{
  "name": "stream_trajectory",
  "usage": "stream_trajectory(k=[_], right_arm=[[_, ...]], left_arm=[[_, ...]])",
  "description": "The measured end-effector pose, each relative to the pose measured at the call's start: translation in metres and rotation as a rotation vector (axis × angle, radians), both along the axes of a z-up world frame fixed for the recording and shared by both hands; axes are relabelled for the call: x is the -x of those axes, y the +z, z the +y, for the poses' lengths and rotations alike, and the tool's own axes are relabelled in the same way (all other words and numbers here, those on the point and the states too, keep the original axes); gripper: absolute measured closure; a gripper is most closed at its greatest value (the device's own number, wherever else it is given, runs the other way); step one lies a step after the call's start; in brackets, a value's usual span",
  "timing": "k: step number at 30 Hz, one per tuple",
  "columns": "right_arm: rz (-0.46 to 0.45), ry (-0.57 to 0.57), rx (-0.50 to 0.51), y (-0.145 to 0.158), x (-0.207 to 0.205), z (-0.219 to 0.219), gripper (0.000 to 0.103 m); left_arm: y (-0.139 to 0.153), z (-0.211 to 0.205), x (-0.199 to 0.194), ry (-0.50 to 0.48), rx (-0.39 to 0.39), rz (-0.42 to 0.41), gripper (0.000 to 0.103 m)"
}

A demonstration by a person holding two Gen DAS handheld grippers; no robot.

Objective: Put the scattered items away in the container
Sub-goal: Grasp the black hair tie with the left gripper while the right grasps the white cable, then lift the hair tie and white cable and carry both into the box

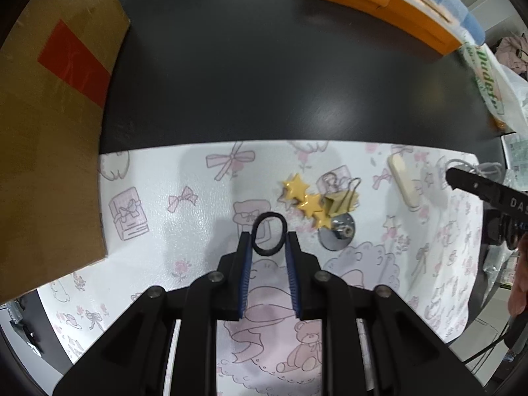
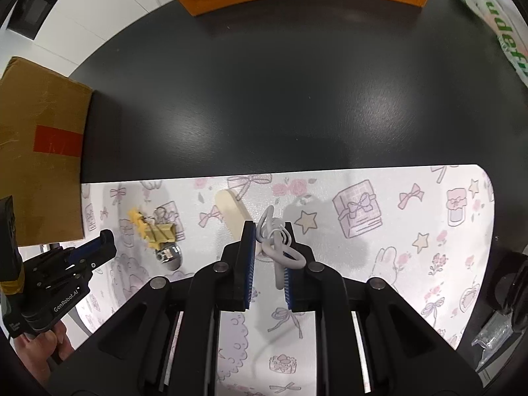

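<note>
My left gripper [image 1: 268, 237] is shut on a black hair tie [image 1: 268, 234], held just above the patterned mat [image 1: 171, 178]. My right gripper [image 2: 270, 229] is shut on a coiled white cable [image 2: 275, 239] above the mat [image 2: 412, 231]. A yellow star clip [image 1: 305, 199], a gold binder clip [image 1: 341, 199], a silver round metal piece [image 1: 338, 232] and a cream flat stick [image 1: 404, 181] lie on the mat. The brown cardboard box [image 1: 49, 151] with red tape stands at the left; it also shows in the right wrist view [image 2: 39, 151].
An orange box [image 1: 379, 3] and a printed plastic bag [image 1: 495, 82] stand at the far right of the black table [image 1: 264, 72]. The left gripper shows at the left edge of the right wrist view [image 2: 76, 264]. Clear packaging [image 2: 495, 333] lies at the right edge.
</note>
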State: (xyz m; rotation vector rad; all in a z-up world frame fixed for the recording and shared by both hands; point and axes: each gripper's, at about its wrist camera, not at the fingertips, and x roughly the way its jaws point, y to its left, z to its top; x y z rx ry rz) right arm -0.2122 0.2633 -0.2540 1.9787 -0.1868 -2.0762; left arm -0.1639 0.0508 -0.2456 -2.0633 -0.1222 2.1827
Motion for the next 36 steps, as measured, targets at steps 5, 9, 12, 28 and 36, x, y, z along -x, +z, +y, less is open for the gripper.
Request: stream_trajectory(k=[5,9,12,28,36], right_arm=[[0.034,0.009,-0.002,0.025,-0.006,-0.002,0.089],[0.06,0.018,-0.001,0.041,-0.014,-0.008,0.089],[0.08,0.029,-0.002,0.055,-0.022,-0.009,0.089],[0.21,0.097,0.028,0.129,-0.063,-0.039,0.089],[0.257,0.134,0.034,0.157,-0.081,-0.063,0.088]], left_arm=[[0.023,0.0,0.003,0.004,-0.012,0.041,0.083],[0.037,-0.008,0.01,0.004,-0.023,0.07,0.083],[0.05,-0.008,0.006,0.0,-0.027,0.098,0.083],[0.121,-0.03,-0.023,0.024,-0.044,0.206,0.083],[0.149,-0.048,-0.039,0.05,-0.072,0.253,0.083]])
